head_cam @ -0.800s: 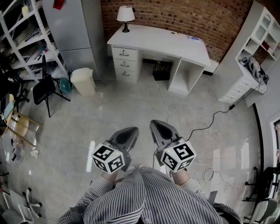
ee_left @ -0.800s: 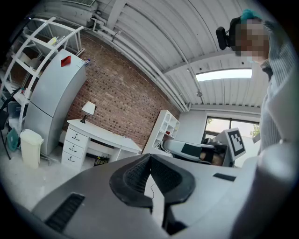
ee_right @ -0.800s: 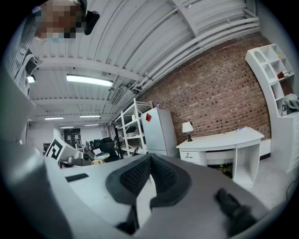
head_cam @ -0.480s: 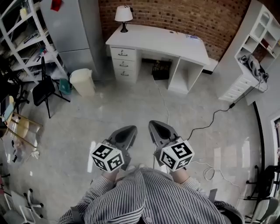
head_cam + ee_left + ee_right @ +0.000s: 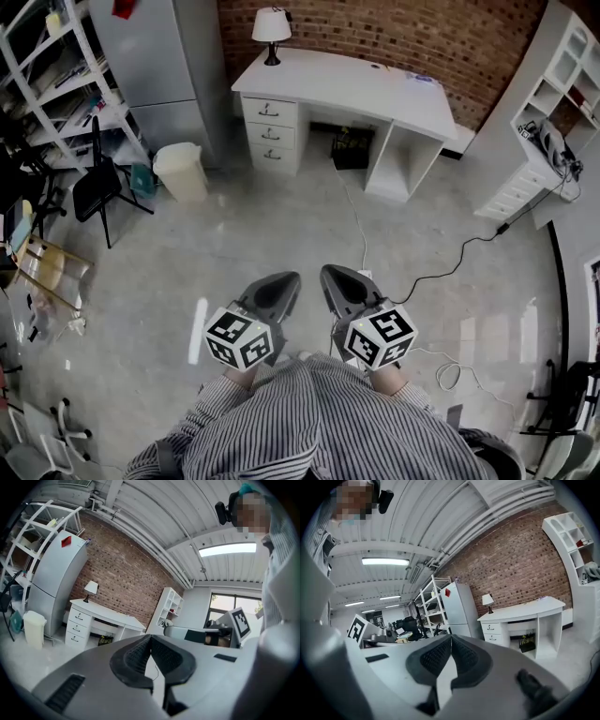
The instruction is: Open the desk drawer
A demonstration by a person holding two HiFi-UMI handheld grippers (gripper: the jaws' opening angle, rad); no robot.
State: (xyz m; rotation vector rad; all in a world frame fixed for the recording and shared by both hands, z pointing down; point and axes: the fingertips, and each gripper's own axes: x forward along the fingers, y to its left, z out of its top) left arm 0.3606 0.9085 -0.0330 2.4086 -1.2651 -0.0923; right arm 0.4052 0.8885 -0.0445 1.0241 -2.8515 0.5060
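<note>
Little has shifted since the earlier frames: both grippers sit in nearly the same place before the person's striped shirt (image 5: 319, 422), and the room has only slid slightly across the head view. Nearest, the left gripper (image 5: 272, 291) has its 2 jaws pressed together on nothing. The right gripper (image 5: 342, 281) beside it is likewise closed and empty. Beyond them lies a wide stretch of floor (image 5: 262, 225), crossed by a black cable (image 5: 441, 262). Far off, against the brick wall (image 5: 375, 28), stands the white table (image 5: 375, 89). A stack of 3 drawers (image 5: 269, 134) under its left end sits flush and closed. Nothing of the task looks done: I judge that the approach, the grip on a handle and the pull all remain.
</note>
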